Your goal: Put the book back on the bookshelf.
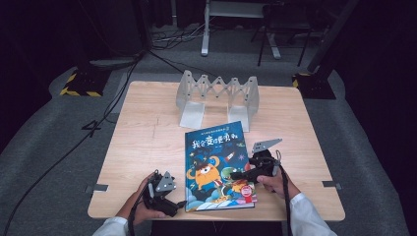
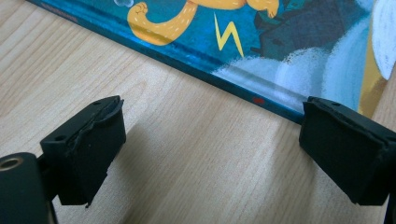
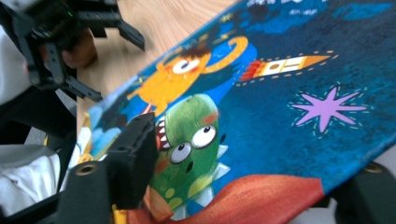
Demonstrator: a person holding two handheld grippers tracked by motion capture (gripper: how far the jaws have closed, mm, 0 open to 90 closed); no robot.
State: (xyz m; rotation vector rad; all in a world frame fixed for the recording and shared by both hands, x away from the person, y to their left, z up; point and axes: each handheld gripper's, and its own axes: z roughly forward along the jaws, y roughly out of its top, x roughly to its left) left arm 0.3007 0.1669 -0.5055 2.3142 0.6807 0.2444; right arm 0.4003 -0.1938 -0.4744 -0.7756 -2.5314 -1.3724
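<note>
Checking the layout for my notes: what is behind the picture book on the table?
Behind the picture book, farther up the table, stands a grey folding rack with zigzag links. Bare wood lies between them. The floor beyond holds cables and stands. What lies beneath the book is covered.

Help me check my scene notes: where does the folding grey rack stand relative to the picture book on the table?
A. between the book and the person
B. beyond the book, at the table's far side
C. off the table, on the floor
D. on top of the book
B: in the high view the folding grey rack stands at the far side of the table, beyond the picture book.
</note>
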